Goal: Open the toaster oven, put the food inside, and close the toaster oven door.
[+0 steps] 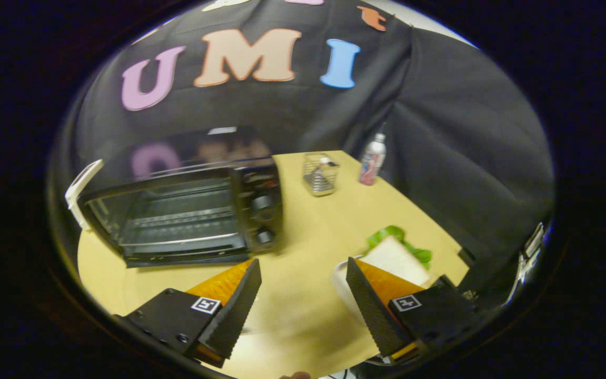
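Our gripper (303,271) fingers are spread apart, holding nothing. The toaster oven (187,210) looks open; the sandwich (395,258) waits outside.

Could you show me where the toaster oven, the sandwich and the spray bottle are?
toaster oven (187,216): gripper view, on its glass door.
sandwich (395,258): gripper view, on the top bread slice.
spray bottle (372,160): gripper view, on its body.
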A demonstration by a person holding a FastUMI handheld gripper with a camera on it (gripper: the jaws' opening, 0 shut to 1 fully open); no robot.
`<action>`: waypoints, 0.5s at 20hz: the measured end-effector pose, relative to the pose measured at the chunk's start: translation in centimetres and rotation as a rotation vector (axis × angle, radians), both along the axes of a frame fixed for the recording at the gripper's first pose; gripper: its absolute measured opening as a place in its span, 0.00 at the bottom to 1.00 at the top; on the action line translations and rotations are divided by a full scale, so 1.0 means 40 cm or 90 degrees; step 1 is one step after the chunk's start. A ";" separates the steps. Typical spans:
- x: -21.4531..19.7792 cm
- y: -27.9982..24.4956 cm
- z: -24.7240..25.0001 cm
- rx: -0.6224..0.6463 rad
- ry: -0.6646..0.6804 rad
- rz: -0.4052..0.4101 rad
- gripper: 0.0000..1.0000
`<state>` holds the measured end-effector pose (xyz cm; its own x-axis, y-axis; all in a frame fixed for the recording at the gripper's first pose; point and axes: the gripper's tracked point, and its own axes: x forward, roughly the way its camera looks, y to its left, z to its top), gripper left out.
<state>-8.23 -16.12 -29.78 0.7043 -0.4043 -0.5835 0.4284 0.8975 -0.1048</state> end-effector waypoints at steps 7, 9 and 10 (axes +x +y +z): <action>-0.017 -0.279 0.019 0.031 -0.016 -0.103 1.00; -0.019 -0.317 0.002 0.064 -0.023 -0.105 1.00; -0.020 -0.328 -0.009 0.088 -0.030 -0.101 1.00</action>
<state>-9.02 -29.23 -30.14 0.6659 -0.4306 -0.6092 0.5673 0.8226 0.0387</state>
